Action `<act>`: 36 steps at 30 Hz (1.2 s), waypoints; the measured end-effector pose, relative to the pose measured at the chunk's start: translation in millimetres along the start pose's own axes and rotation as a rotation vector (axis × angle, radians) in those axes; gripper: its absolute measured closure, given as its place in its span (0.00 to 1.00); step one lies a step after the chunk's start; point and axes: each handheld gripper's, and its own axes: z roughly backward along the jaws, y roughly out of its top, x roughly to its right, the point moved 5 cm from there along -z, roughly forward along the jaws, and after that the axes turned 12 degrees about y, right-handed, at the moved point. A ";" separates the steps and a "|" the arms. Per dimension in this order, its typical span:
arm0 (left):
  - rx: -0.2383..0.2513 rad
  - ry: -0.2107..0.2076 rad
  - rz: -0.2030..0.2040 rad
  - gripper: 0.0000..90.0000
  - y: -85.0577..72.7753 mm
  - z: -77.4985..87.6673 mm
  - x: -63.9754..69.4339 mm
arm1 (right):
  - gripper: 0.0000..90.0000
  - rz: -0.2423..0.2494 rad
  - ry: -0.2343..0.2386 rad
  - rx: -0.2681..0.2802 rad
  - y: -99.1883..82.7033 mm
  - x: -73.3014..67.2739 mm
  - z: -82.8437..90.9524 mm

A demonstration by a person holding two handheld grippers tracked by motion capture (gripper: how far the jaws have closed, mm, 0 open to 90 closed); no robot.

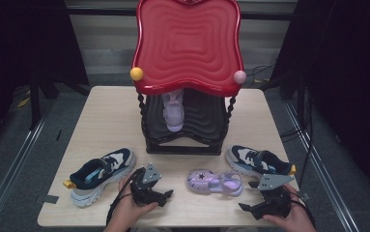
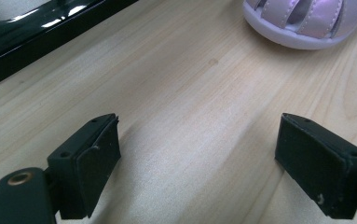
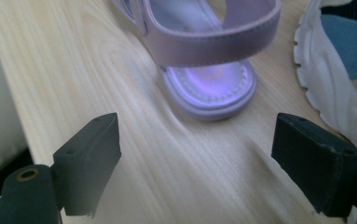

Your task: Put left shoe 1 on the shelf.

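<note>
No brand, label or writing can be read anywhere we look. The largest thing before us is the light wooden table [image 1: 100, 121], and at its far middle stands a two-tier shoe rack [image 1: 185, 77] with a wavy red top shelf, a black lower shelf, twisted black posts, and a yellow ball and a pink ball at its front corners. On the lower shelf a pale purple sandal [image 1: 174, 112] lies toe toward us. On the table in front of the rack, a navy and white sneaker [image 1: 103, 175] with a yellow heel tab lies at the left, and its mate [image 1: 259, 163] lies at the right, close to the table's right edge. Between them, just left of the right sneaker, lies the second purple sandal [image 1: 215, 182], toe to the left and heel strap to the right. We hold the left hand-held gripper [image 1: 168, 194] low over the table near the front edge, its jaws spread wide with nothing between them; the sandal's toe [image 2: 302, 23] lies ahead of it and to its right, well apart. The right hand-held gripper [image 1: 244, 209] is near the front right corner, its jaws likewise spread and grasping nothing; the sandal's heel [image 3: 209, 88] lies just ahead of the pads, centred between them but not touching, with the sneaker's white sole [image 3: 327, 88] beside it.
</note>
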 end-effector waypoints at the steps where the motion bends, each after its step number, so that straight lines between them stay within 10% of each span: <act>1: 0.000 0.000 0.000 0.15 0.0 0.0 0.1 | 0.17 -0.001 0.011 0.004 1.7 -0.5 1.5; 24: 0.000 0.000 0.000 0.15 0.0 0.0 0.0 | 0.22 0.020 0.050 0.086 49.8 -2.0 24.5; 36: 0.000 0.000 0.000 0.15 0.0 0.0 0.0 | 0.42 0.019 0.046 0.130 63.4 10.7 20.0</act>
